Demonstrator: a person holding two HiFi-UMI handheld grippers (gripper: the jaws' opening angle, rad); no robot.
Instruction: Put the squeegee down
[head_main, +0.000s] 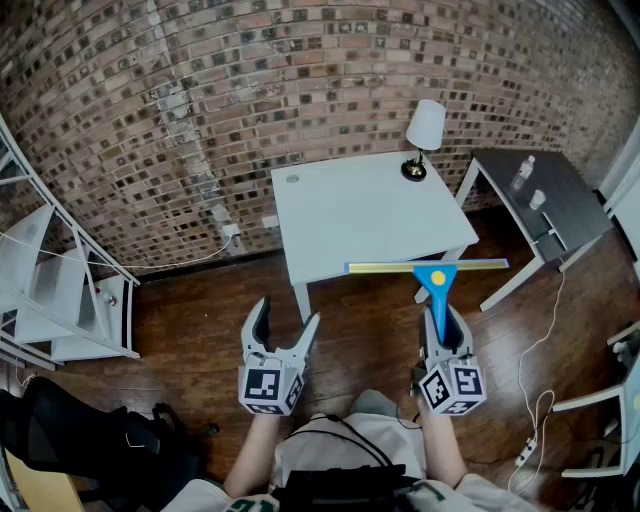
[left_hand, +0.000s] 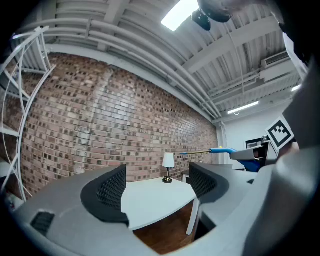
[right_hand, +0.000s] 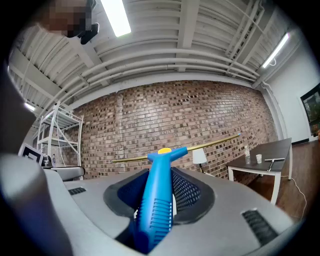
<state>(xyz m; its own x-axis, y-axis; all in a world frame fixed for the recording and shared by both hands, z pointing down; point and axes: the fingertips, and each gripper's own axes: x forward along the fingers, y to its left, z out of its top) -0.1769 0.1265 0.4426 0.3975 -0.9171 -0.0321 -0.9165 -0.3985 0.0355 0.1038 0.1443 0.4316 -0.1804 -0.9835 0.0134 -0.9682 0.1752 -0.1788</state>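
Note:
A squeegee (head_main: 436, 280) with a blue handle, a yellow button and a long brass-coloured blade (head_main: 425, 266) is held level by my right gripper (head_main: 441, 322), which is shut on the handle (right_hand: 157, 200). Its blade hangs over the near edge of the white table (head_main: 350, 215). In the right gripper view the blade (right_hand: 190, 149) runs across in front of the brick wall. My left gripper (head_main: 280, 325) hovers open and empty over the wooden floor, in front of the table's near left corner. From the left gripper view the squeegee (left_hand: 220, 150) shows at the right.
A small white lamp (head_main: 424, 135) stands at the table's far right corner. A dark side table (head_main: 545, 195) with a bottle and a cup is to the right. White metal shelving (head_main: 50, 280) stands at the left, against the brick wall. A cable lies on the floor at the right.

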